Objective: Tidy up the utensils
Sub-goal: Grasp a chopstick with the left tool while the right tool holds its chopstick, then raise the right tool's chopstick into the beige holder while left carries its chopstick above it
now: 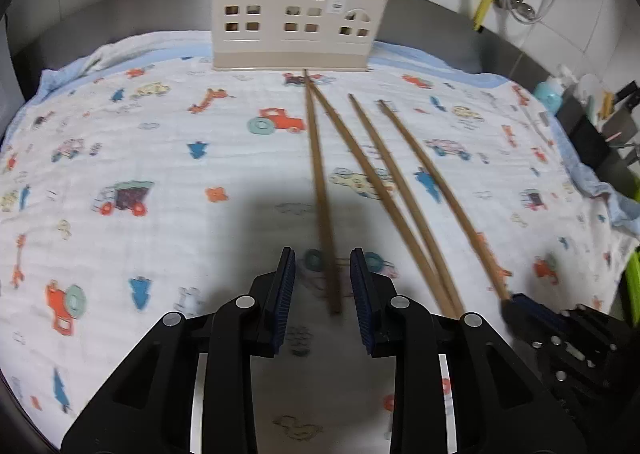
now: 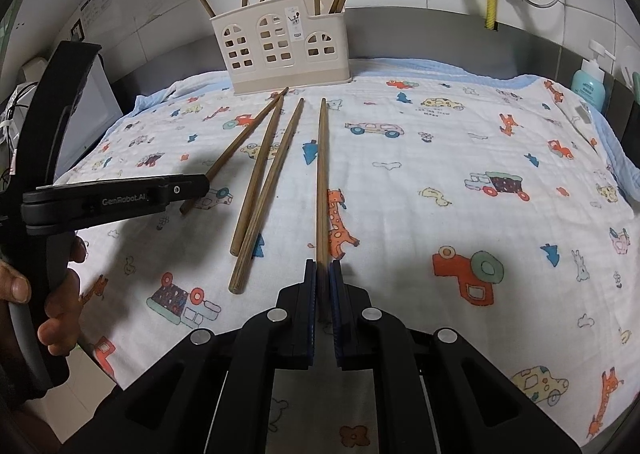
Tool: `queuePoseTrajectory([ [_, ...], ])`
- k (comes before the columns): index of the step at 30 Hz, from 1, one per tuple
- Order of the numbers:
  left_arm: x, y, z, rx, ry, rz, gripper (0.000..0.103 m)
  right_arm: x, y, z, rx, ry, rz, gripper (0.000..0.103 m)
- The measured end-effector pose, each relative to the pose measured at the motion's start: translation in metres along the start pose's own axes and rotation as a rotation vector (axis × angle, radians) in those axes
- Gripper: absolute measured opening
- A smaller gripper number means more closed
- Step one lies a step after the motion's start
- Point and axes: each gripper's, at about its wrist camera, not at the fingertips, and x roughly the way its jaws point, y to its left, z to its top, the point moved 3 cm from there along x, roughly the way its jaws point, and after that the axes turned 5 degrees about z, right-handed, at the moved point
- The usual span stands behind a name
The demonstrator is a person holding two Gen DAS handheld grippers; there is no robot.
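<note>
Wooden chopsticks: 4 loose on the cloth, fanned, tips converging toward 12 o'clock near holder base.
Cloth: white muslin w/ cartoon vehicle & giraffe print, blue edge; covers the worktop.
Holder: cream plastic, house-shaped w/ window cut-outs; upright at 12 o'clock, rear edge of cloth. Approx. 6 sticks already stand in it, leaning outward.
R gripper: blue pads pressed together on butt end of rightmost chopstick; stick runs straight ahead to 12 o'clock, lying along the cloth.
L gripper: pads spread, one either side of leftmost chopstick; no contact visible (frame blurred here). In R wrist view its body enters from 9 o'clock, over that stick's butt.
Middle pair: side by side, touching near the butts; between the two gripped-end sticks, free of both grippers.
Person's hand: on L gripper handle, 8 o'clock in R wrist view.
Soap bottle: teal pump type, 2 o'clock, off the cloth.
</note>
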Motion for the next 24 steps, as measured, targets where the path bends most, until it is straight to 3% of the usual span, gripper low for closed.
queuePoseTrajectory([
  [7, 0.003, -0.009, -0.001, 0.046, -0.011, 0.055, 0.028, 0.0, 0.0, 0.0, 0.001, -0.006, 0.002, 0.007],
  [10, 0.004, -0.008, 0.0, 0.061, -0.02, 0.089, 0.015, 0.0, 0.0, 0.001, -0.003, -0.006, -0.001, 0.007],
  [13, 0.003, 0.0, 0.003, 0.038, -0.009, 0.063, 0.007, 0.0, -0.001, 0.001, 0.002, -0.008, 0.004, 0.007],
  [20, -0.012, 0.011, 0.011, 0.037, -0.037, 0.03, 0.006, -0.02, 0.004, 0.013, -0.021, -0.054, -0.002, 0.007],
  [24, -0.034, 0.015, 0.023, 0.066, -0.1, 0.036, 0.006, -0.04, 0.006, 0.034, -0.047, -0.104, -0.011, 0.007],
])
